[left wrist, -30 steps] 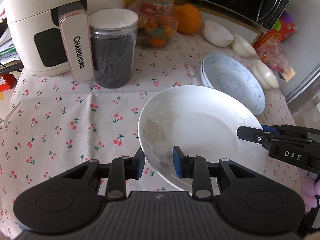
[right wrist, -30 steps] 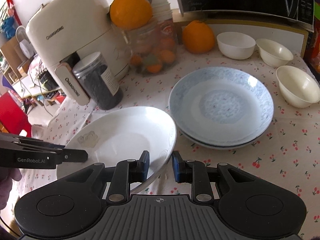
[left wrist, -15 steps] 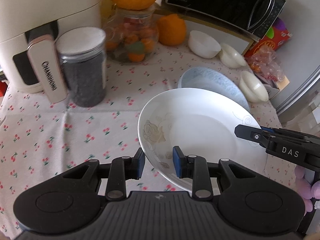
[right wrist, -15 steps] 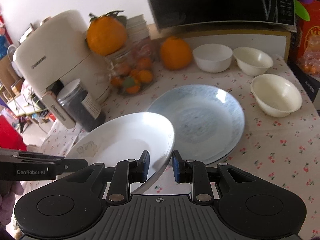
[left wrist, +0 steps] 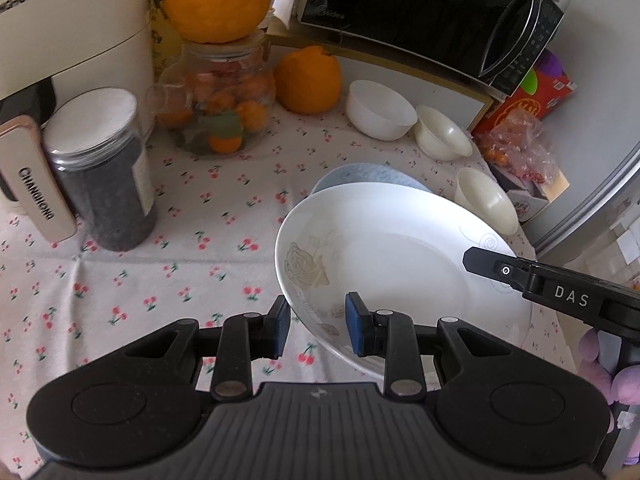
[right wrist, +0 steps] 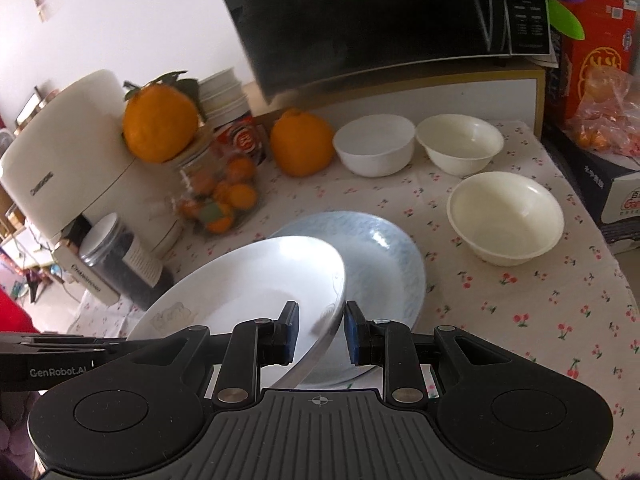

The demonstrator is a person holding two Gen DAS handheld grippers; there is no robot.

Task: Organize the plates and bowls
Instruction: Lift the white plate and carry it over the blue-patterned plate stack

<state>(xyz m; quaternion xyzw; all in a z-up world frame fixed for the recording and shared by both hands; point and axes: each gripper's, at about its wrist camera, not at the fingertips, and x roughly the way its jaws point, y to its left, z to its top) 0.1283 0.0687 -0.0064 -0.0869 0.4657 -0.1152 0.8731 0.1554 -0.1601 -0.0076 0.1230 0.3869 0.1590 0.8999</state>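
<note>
A white plate with a faint rose print (left wrist: 400, 264) is held in the air by both grippers. My left gripper (left wrist: 318, 326) is shut on its near-left rim. My right gripper (right wrist: 322, 330) is shut on its opposite rim; the plate (right wrist: 248, 292) is tilted there. It hangs over the left part of the blue patterned plates (right wrist: 380, 256) stacked on the cherry-print tablecloth (left wrist: 160, 280); only their far edge (left wrist: 360, 174) shows in the left wrist view. Three bowls stand behind: a white one (right wrist: 374, 150) and two cream ones (right wrist: 460, 142) (right wrist: 506, 216).
At the left stand a cream air fryer (right wrist: 64, 168), a dark-filled jar (left wrist: 100, 168) and a glass jar of fruit (left wrist: 218, 100) with an orange on top. Another orange (left wrist: 308, 80) and a microwave (left wrist: 424, 12) are at the back. Boxes and bags (right wrist: 600, 80) line the right edge.
Both grippers have lifted the white plate and carried it right, over the blue plates. It now covers more of them. The grips have not changed.
</note>
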